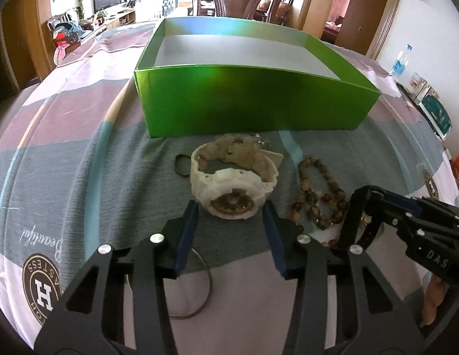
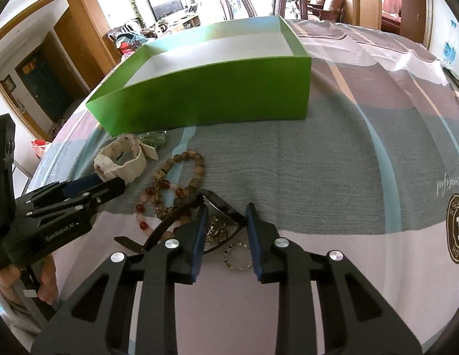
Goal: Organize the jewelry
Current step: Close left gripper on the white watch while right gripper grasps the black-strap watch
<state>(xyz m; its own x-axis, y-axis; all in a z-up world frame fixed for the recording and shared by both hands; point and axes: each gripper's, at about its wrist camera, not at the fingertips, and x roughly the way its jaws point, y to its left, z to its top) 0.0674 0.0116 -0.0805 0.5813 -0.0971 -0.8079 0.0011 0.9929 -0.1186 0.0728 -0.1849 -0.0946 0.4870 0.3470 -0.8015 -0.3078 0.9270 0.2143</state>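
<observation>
- Cream plastic wristwatch (image 1: pixel 232 186) lies on the striped grey-and-pink tablecloth (image 1: pixel 81 159), just before the open green cardboard box (image 1: pixel 247 100). Left wrist view: left gripper (image 1: pixel 231 210) has blue pads flanking the watch case, touching or nearly so; contact cannot be confirmed. Brown bead bracelet (image 1: pixel 321 195) lies beside the watch; thin metal bangle (image 1: pixel 200 290) lies under the gripper.
- Right wrist view: right gripper (image 2: pixel 225 216) stands narrowed around a black-strapped watch (image 2: pixel 220 207); pad contact cannot be told. Small sparkling ring (image 2: pixel 237 256) lies between the fingers.
</observation>
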